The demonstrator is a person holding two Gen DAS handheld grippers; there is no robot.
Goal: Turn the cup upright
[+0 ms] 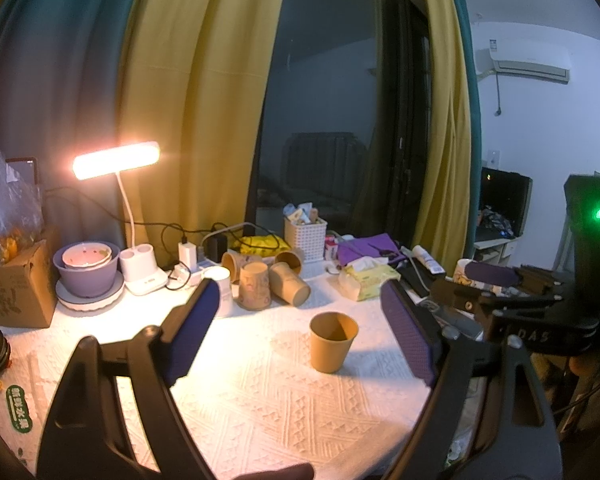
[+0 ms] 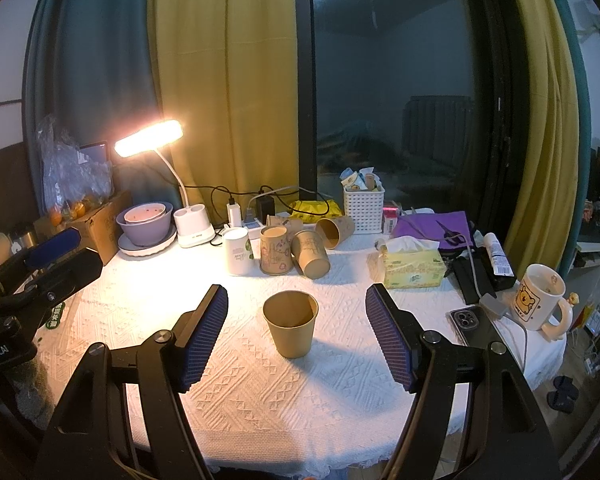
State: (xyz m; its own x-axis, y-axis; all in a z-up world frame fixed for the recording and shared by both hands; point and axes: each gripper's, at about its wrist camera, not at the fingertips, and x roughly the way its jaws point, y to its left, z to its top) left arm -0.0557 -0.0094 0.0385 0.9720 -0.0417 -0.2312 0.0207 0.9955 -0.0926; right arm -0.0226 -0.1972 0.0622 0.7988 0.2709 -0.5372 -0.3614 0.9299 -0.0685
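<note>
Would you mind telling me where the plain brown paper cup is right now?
The paper cup stands upright on the white tablecloth, centred between the open right gripper's fingers, in front of the cluster of cups.

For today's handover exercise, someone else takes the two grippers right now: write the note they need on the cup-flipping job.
Left gripper: open, empty, above the table.
Right gripper: open, empty; the plain paper cup sits ahead, between its fingers, untouched.
That cup stands upright, mouth up, alone on the white tablecloth.
Done: this cup looks flipped.
Left: behind it, at least two brown cups lie on their sides, if those count.
</note>
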